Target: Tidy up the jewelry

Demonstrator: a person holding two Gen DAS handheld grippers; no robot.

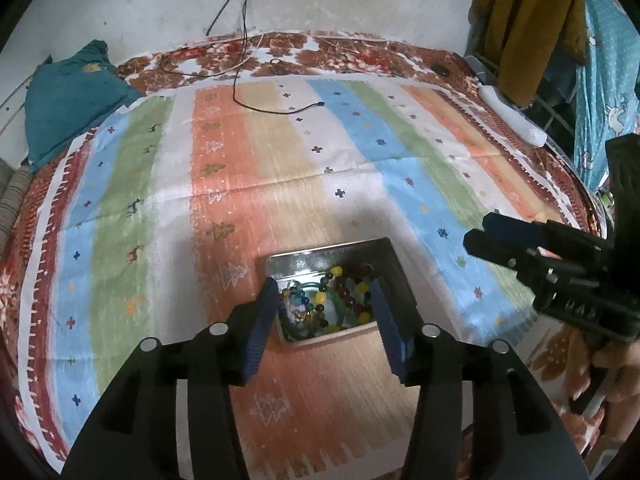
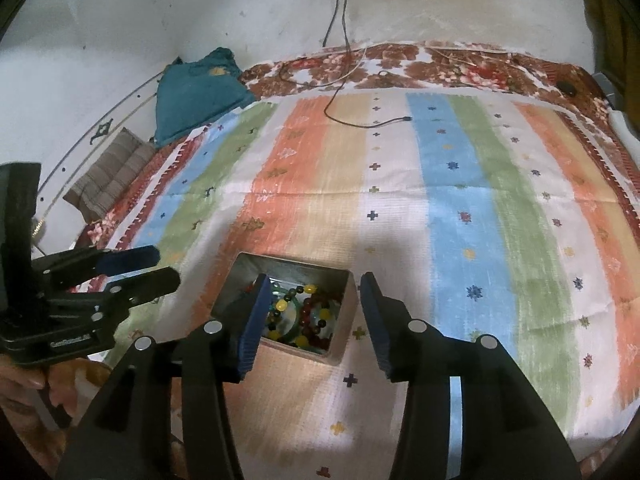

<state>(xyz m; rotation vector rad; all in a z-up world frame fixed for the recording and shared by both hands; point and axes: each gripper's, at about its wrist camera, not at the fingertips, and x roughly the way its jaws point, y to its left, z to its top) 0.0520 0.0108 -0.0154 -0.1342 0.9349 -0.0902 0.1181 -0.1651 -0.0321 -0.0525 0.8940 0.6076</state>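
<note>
Between the spread fingers of the left claw (image 1: 326, 312) and the equally empty right claw (image 2: 312, 316), the tin (image 2: 344, 320) holds all visible beaded jewelry (image 2: 308, 312), so sorting looks unstarted.

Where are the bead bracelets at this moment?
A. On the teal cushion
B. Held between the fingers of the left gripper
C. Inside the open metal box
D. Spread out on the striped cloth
C: the bead bracelets lie piled inside the open metal box on the striped cloth, while the left gripper and the right gripper are both open and hold nothing.
</note>
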